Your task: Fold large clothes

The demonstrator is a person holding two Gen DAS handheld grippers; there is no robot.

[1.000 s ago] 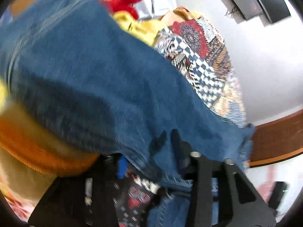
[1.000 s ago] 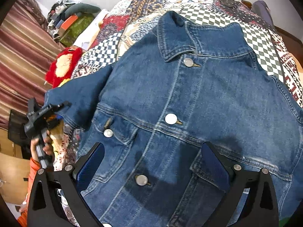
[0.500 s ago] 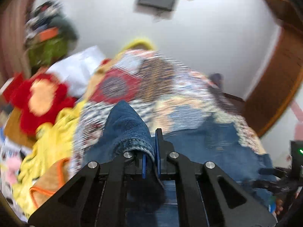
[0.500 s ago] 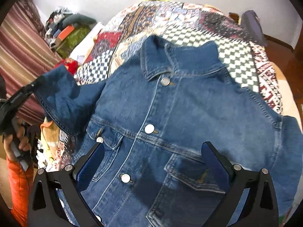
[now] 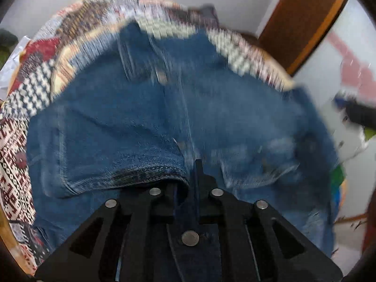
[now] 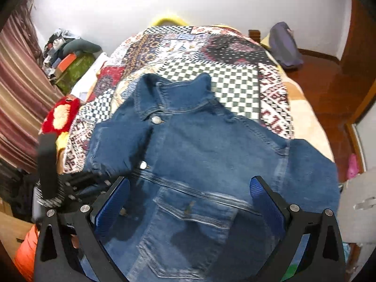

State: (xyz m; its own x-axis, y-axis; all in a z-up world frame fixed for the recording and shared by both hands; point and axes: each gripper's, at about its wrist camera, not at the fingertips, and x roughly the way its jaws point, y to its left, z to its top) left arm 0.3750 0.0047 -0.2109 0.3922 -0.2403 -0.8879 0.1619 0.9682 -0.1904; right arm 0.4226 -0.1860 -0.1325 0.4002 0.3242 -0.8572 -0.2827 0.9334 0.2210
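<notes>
We saw the denim jacket (image 6: 199, 155) lying front up on the patchwork bedspread (image 6: 235, 89), collar toward the far wall, its left sleeve (image 5: 122, 162) folded in across the chest. The left gripper (image 5: 188, 183) was clamped on that sleeve's cuff, though its jaws were just starting to part (the view was blurred). The right gripper (image 6: 190, 202) hovered above the lower front with its jaws wide apart, holding nothing.

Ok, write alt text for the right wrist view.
A blue denim jacket lies buttoned, front up, on a patchwork bedspread, one sleeve folded in over its chest. The right hand-held gripper hovers open above the pocket; the left hand-held gripper is at that sleeve's cuff.
</notes>
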